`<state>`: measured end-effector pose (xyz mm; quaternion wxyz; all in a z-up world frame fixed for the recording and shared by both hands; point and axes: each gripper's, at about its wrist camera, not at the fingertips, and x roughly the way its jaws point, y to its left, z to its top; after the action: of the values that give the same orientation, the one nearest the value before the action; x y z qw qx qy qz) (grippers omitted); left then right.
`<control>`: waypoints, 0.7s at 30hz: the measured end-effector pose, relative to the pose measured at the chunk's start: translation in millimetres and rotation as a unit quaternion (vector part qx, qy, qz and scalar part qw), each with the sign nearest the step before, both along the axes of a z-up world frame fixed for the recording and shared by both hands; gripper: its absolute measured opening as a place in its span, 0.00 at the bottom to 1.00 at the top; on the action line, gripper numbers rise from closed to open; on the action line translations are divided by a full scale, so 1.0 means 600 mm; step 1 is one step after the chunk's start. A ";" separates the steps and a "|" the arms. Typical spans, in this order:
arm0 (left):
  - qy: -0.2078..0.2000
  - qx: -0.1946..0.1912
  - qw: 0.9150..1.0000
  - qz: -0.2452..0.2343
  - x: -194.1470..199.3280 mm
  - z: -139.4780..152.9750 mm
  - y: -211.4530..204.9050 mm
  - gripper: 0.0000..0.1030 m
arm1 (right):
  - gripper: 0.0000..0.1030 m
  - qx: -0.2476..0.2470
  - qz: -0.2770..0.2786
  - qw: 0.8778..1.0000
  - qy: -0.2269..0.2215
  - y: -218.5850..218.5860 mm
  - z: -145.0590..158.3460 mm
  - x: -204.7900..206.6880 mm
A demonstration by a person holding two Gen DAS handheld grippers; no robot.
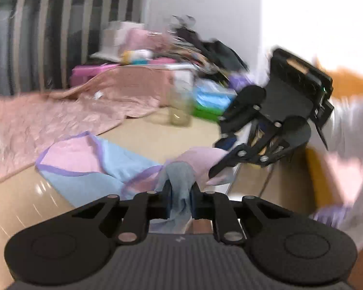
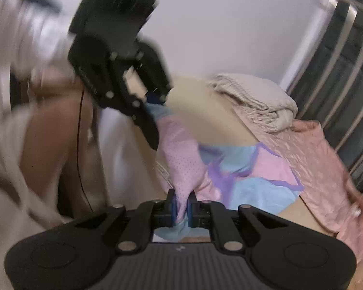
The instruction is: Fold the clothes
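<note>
A pink and light-blue garment (image 1: pixel 84 159) with purple trim lies partly on a beige mat (image 1: pixel 157 137), with one end lifted. My left gripper (image 1: pixel 180 200) is shut on a bunched blue part of it. My right gripper (image 2: pixel 181 205) is shut on a dotted pink part of the garment (image 2: pixel 266 169), which stretches up between the two grippers. In the left wrist view the right gripper (image 1: pixel 213 172) hangs just right of the lifted pink fold. The left gripper (image 2: pixel 155 142) appears blurred in the right wrist view, up and to the left of the cloth.
A pink quilted blanket (image 1: pixel 36 120) covers the far side, below a striped headboard (image 1: pixel 36 24). A folded beige blanket (image 2: pixel 259 101) sits at the mat's corner. A glass jar (image 1: pixel 180 106), a green and blue pack (image 1: pixel 210 101) and piled clutter stand by the wall. A white sleeve (image 1: pixel 346 145) is at right.
</note>
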<state>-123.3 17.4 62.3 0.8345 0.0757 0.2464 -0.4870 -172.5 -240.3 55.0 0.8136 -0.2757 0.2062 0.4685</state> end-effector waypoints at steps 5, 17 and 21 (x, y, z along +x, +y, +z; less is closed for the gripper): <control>0.123 -0.045 0.986 0.099 0.165 -0.007 -0.001 0.14 | 0.08 0.043 -0.035 0.992 0.112 -0.014 0.037 0.170; 0.256 -0.092 0.915 0.297 0.205 -0.068 0.003 0.57 | 0.53 0.189 -0.238 0.938 0.166 -0.104 -0.016 0.233; 0.285 -0.117 0.897 0.316 0.233 -0.089 0.005 0.52 | 0.52 0.226 -0.248 0.918 0.210 -0.094 -0.044 0.227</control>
<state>16.5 20.5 9.1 0.8414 -0.2465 0.4257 -0.2239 -36.4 -296.7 28.3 0.8822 0.0806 0.3229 0.3332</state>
